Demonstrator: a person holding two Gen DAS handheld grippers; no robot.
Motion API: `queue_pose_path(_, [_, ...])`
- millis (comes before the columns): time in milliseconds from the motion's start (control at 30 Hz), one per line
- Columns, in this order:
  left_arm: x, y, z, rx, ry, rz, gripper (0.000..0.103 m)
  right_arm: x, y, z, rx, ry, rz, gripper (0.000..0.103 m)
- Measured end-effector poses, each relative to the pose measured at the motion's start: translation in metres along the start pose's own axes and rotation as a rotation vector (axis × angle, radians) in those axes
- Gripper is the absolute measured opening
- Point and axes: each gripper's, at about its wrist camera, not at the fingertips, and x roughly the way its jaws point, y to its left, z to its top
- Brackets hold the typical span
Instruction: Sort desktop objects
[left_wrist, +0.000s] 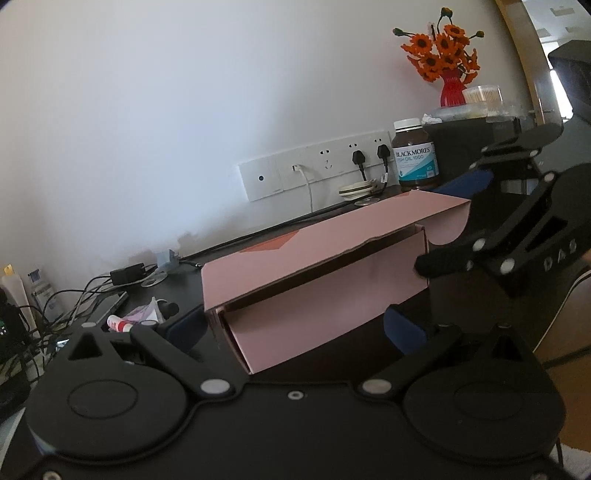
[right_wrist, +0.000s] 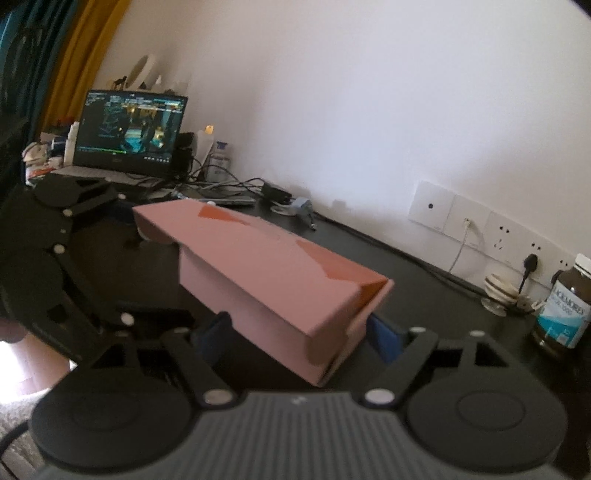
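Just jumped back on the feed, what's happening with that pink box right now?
A person is working a long pink cardboard box on the dark desk with a claw at each end. The left claw straddles one end, its blue pads beside the box walls. The right claw frames the other end, where the flap is, with its pads standing off the sides. The lid sits slightly ajar. Whether the left pads actually press, I cannot tell.

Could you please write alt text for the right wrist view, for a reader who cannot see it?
A long pink cardboard box lies on a dark desk, its near end between the right gripper's open blue pads. The left gripper is at its far end; a lit laptop stands behind.
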Motion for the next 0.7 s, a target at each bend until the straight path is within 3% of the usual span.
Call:
queue_pose_path(100, [-0.004, -0.001, 0.001, 0.004, -0.004, 0.003, 0.103, -0.007, -0.008, -0.001, -0.011, -0.015, 0.005, 0.08])
queue_pose_path(233, [-0.015, 0.001, -0.001, -0.022, -0.016, 0.003, 0.103, -0.025, -0.021, 0.001, -0.002, -0.074, 0.094, 0.08])
queue_pose_path(367, [-0.021, 0.005, -0.003, -0.074, -0.019, 0.005, 0.103, -0.039, -0.035, 0.004, 0.077, -0.158, 0.172, 0.081])
queue_pose_path(467, [-0.017, 0.006, -0.001, -0.088, -0.009, -0.002, 0.103, -0.036, -0.046, 0.008, 0.174, -0.189, 0.165, 0.081])
queue_pose_path(700, [-0.01, 0.001, 0.003, -0.079, -0.001, -0.036, 0.103, -0.004, -0.07, 0.008, 0.389, -0.141, 0.177, 0.081])
